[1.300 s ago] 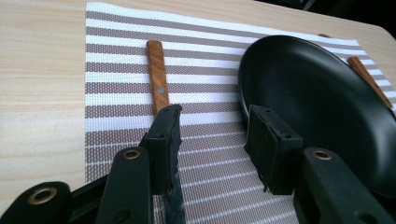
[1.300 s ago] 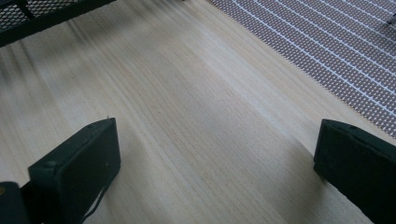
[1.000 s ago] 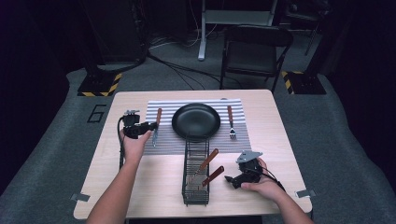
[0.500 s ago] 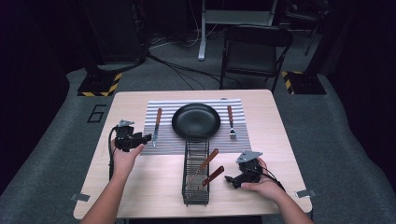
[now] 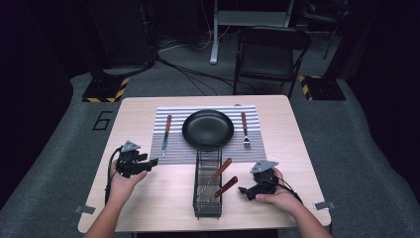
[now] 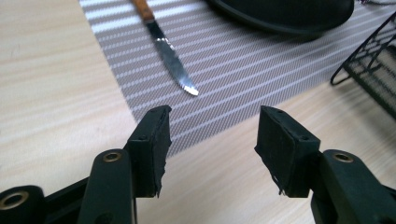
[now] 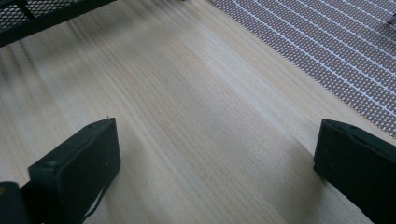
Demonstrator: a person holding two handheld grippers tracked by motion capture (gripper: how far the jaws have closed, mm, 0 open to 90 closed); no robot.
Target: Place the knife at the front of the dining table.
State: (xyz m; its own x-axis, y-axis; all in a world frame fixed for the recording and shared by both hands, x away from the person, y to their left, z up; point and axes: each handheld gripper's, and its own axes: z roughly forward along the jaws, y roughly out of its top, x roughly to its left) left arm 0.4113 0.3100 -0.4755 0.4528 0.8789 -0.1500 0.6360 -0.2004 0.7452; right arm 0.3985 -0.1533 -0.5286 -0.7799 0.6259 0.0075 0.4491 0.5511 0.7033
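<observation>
A knife (image 6: 168, 56) lies on the striped mat (image 6: 243, 65) just ahead of the left gripper (image 6: 212, 128), with a black plate (image 6: 280, 14) beyond and a wire rack (image 6: 373, 70) to its right.

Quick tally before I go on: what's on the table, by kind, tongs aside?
Striped grey placemat: 1
Round black plate: 1
Wooden-handled steel knife: 1
Wooden-handled fork: 1
Black wire basket: 1
Wooden-handled utensils in the basket: 2
Total: 7
</observation>
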